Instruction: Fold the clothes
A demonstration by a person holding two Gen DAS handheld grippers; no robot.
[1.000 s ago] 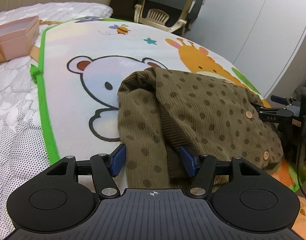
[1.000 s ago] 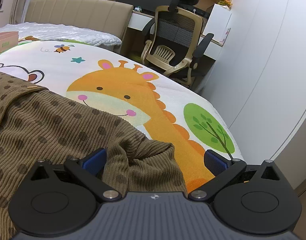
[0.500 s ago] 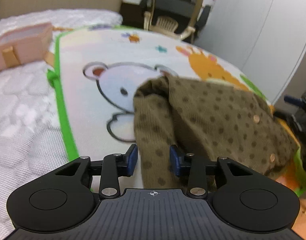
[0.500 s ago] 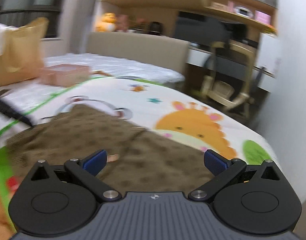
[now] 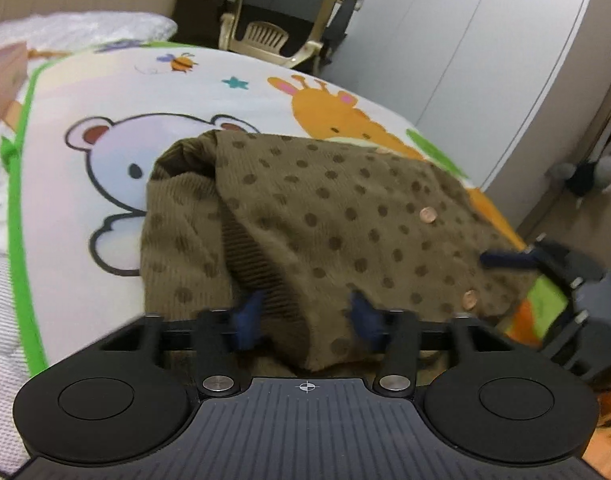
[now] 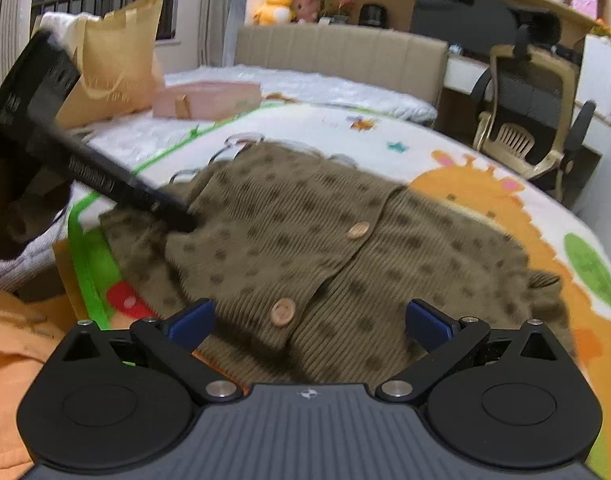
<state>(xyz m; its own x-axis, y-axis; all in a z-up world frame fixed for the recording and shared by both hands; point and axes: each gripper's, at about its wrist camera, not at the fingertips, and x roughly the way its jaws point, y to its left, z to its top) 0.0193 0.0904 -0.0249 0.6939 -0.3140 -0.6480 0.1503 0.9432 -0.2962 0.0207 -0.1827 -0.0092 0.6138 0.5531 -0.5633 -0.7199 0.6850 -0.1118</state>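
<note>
Left gripper: item one, at 6 o'clock in its own view. We record its blue fingers set apart, straddling a raised fold of the brown dotted cardigan; whether the pads press the cloth we cannot tell through the blur. We judge that it sits here to take up the folded-over sleeve edge.

Right gripper: item two, at 6 o'clock in its view, spread wide and empty. Its fingers frame the button placket at the hem, with one wooden button just ahead between them. We judge this a ready stance over the hem, no hold taken.

Cardigan, task item: it lies flat on the cartoon play mat on the bed, filling the centre of both views, one side already turned in over the front.

Orange garment: 8 o'clock, right view, beside the mat; likely awaiting its turn.

Pink box: 11 o'clock, well beyond the cardigan on the white bedding.

Tan tote bag: 10 o'clock, further back.

Office chair: 2 o'clock, past the bed.
</note>
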